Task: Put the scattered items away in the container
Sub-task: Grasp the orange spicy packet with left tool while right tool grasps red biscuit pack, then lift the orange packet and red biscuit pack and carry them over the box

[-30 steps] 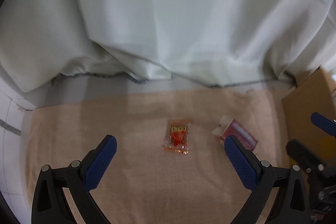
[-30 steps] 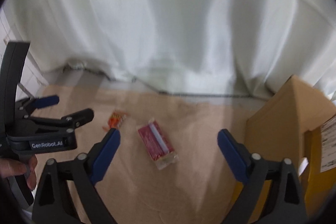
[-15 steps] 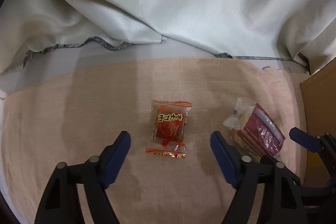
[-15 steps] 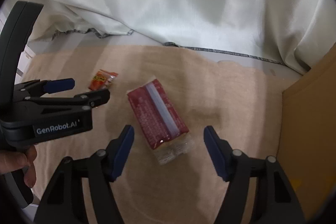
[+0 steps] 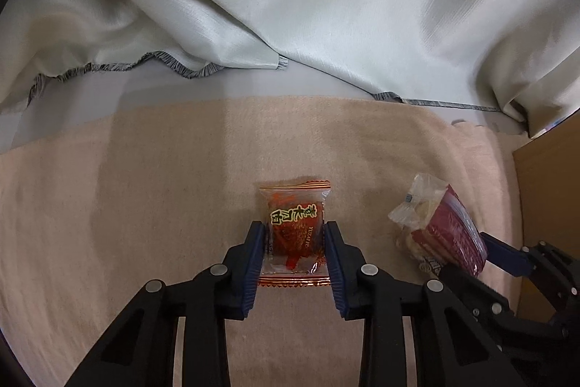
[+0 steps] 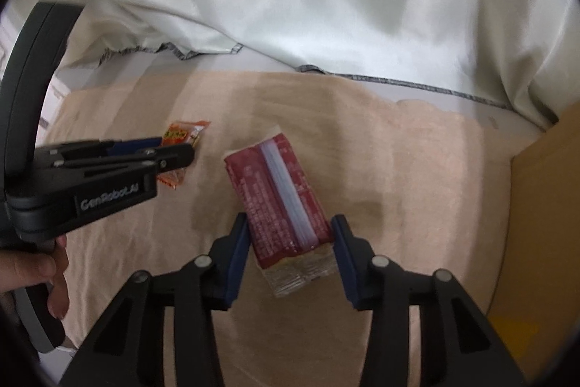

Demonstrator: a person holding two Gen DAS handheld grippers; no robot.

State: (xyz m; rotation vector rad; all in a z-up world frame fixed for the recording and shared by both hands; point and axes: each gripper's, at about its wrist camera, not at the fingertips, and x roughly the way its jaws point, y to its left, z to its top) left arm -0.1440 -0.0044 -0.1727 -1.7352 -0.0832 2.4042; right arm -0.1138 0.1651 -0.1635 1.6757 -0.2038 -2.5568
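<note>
Beige towel-covered table [image 5: 145, 205]: left gripper [image 5: 294, 234] narrowly brackets orange snack packet [image 5: 294, 231]; right gripper [image 6: 290, 234] brackets red packet [image 6: 279, 191]. Squeeze centrally, evenly.

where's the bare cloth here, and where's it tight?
Bare: the cloth left of the orange packet, and the strip between both packets and the curtain. Tight: the near right, where the red packet, both hand-held grippers (left, right) and the cardboard box bunch up.

The cardboard box [image 6: 536, 205] is cut off at the right edge; the red cracker packet's [image 5: 449, 234] near end hides behind the right gripper [image 5: 507, 260].
</note>
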